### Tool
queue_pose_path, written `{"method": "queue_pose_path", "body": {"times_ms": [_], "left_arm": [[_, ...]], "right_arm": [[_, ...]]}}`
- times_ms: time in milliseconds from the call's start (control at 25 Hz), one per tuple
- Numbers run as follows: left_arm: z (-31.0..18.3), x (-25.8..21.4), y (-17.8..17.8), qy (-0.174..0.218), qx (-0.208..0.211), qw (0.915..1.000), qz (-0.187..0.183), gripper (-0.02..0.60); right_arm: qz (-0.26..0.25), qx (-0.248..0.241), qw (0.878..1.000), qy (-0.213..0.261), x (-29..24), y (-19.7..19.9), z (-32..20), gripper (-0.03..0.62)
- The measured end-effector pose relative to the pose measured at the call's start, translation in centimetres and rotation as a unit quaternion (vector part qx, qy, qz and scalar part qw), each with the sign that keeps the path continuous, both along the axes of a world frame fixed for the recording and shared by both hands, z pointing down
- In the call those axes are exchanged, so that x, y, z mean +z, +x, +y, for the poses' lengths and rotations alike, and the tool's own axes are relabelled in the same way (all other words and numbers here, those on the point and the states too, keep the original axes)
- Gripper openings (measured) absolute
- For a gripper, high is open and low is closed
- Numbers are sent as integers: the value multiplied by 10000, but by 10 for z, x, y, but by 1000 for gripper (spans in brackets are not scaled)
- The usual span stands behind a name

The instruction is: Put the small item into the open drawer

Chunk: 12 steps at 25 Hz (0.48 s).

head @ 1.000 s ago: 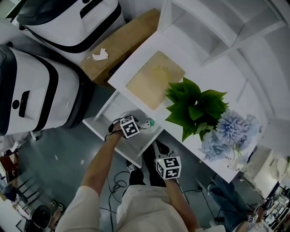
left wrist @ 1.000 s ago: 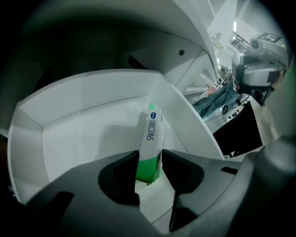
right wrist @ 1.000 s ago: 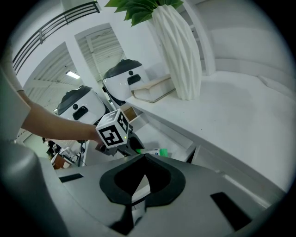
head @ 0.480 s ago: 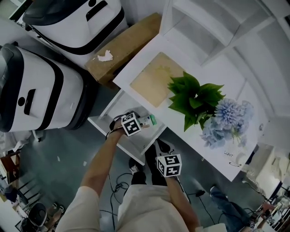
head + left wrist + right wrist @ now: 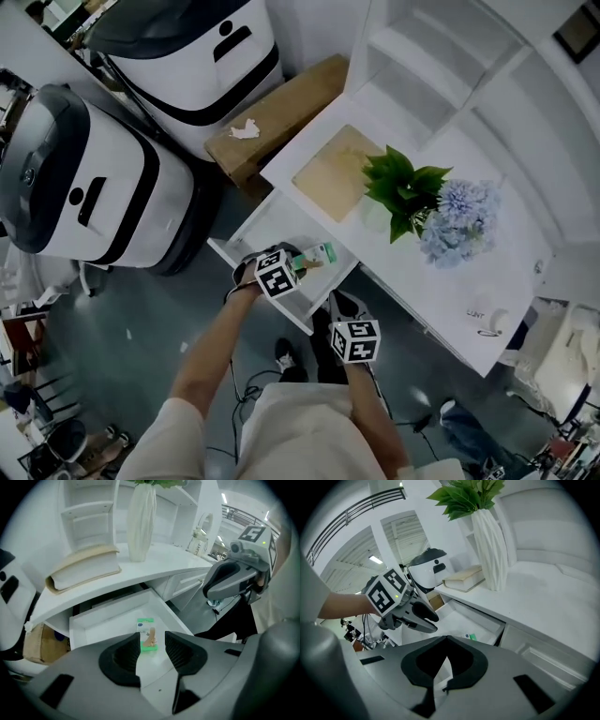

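Observation:
The small item is a green and white packet (image 5: 147,636) lying flat on the floor of the open white drawer (image 5: 104,617). My left gripper (image 5: 153,645) hovers just above it, open, with the packet showing in the gap beyond the jaws and untouched by the pads. In the head view the left gripper (image 5: 302,263) reaches over the drawer (image 5: 260,233), and the packet (image 5: 320,254) lies at its tips. My right gripper (image 5: 442,682) is shut and empty. It hangs in front of the desk (image 5: 343,309), below the drawer's corner.
The white desk (image 5: 441,291) carries a beige book (image 5: 335,172), a vase with green leaves (image 5: 401,185) and blue flowers (image 5: 457,221); white shelves stand behind. On the floor are a cardboard box (image 5: 281,114), two large white machines (image 5: 89,187) and cables (image 5: 246,382).
The head camera has swung, so the desk and drawer sit further right in the picture. The left gripper stays over the drawer with the packet at its tips. The right gripper has hardly moved.

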<state>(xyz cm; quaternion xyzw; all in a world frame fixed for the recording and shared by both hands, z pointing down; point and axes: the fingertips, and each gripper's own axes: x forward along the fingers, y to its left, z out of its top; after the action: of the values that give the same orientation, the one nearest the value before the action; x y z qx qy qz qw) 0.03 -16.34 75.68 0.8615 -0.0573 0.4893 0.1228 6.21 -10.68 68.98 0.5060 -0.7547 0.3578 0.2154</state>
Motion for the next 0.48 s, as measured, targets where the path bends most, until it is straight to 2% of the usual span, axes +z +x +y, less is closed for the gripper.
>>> {"method": "queue_pose_path", "body": {"times_ms": [240, 480], "left_arm": [[29, -43, -16, 148, -349, 9987, 330, 176], [53, -68, -31, 197, -859, 9941, 632, 176]], "right_arm": [[43, 31, 9999, 126, -15, -7, 12, 25], [154, -140, 9996, 205, -22, -12, 27, 25]]}}
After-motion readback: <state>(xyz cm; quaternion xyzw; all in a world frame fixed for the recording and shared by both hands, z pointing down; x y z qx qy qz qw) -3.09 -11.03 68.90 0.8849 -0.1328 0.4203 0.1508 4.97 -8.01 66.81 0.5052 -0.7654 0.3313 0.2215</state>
